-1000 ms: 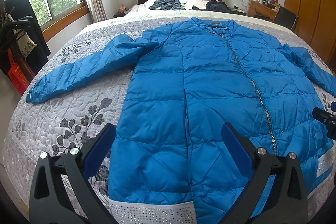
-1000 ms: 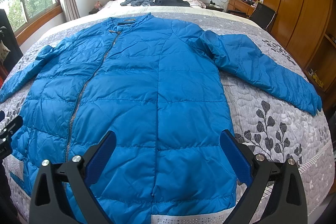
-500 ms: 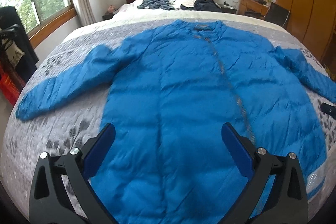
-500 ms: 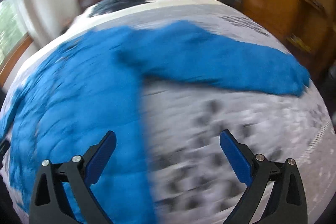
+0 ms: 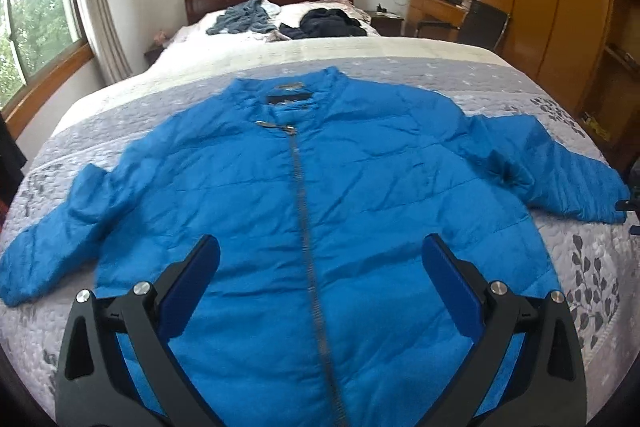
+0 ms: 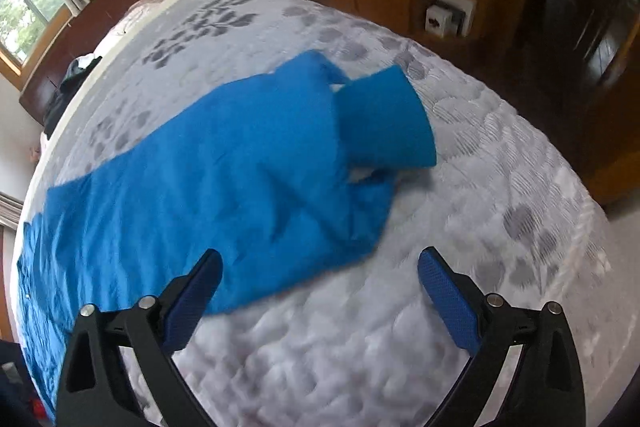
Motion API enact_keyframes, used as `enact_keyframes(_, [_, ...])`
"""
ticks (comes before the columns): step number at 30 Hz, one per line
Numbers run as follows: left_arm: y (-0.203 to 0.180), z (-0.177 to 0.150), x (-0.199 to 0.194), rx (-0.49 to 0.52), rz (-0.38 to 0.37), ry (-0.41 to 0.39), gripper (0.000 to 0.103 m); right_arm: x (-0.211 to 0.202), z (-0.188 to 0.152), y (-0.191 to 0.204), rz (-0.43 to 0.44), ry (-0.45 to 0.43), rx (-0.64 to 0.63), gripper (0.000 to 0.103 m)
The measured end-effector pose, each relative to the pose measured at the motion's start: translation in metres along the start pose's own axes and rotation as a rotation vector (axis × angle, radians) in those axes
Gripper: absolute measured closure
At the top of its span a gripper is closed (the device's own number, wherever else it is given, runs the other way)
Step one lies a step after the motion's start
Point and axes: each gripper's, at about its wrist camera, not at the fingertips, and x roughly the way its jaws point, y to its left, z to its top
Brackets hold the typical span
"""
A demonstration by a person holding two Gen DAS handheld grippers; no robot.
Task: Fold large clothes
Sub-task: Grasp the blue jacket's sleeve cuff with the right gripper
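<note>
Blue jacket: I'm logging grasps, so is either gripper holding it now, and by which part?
Nothing is held. The left gripper and right gripper are both open above the blue jacket.

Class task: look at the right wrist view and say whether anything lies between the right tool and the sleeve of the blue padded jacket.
Nothing visible does. The right tool is open above the grey quilted bedspread, and the blue padded jacket has its sleeve just ahead, with only bare bedspread between them.
</note>
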Motion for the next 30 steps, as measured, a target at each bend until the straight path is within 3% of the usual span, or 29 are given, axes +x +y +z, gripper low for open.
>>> enact_keyframes(3, [-0.005,-0.001,0.009,0.000,-0.004,0.016,0.003,0.010,0.012,-0.001,0.003,-0.010,-0.001,0.005])
enact_keyframes(8, [-0.003,-0.003,0.015,-0.006,0.008,0.023,0.003,0.013,0.024,0.004,0.003,-0.044,0.003,0.023])
enact_keyframes(11, [0.002,-0.004,0.016,-0.011,0.011,0.026,0.003,0.013,0.030,0.011,0.010,-0.054,-0.009,0.043])
enact_keyframes(13, [0.007,-0.005,0.016,-0.016,0.015,0.029,0.003,0.009,0.031,0.015,0.037,-0.057,-0.015,0.062])
enact_keyframes(16, [0.016,-0.007,0.014,-0.026,0.015,0.032,0.003,0.000,0.032,0.020,0.087,-0.068,-0.008,0.075])
enact_keyframes(19, [0.027,-0.011,0.011,-0.038,0.023,0.028,0.003,-0.017,0.029,0.033,0.108,-0.101,-0.026,0.079])
enact_keyframes(22, [0.041,-0.012,0.009,-0.059,0.032,0.027,0.003,-0.042,0.025,0.059,0.182,-0.134,-0.064,0.080])
enact_keyframes(30, [0.077,-0.015,0.000,-0.115,0.051,0.012,0.003,-0.098,-0.010,0.186,0.314,-0.197,-0.300,0.080])
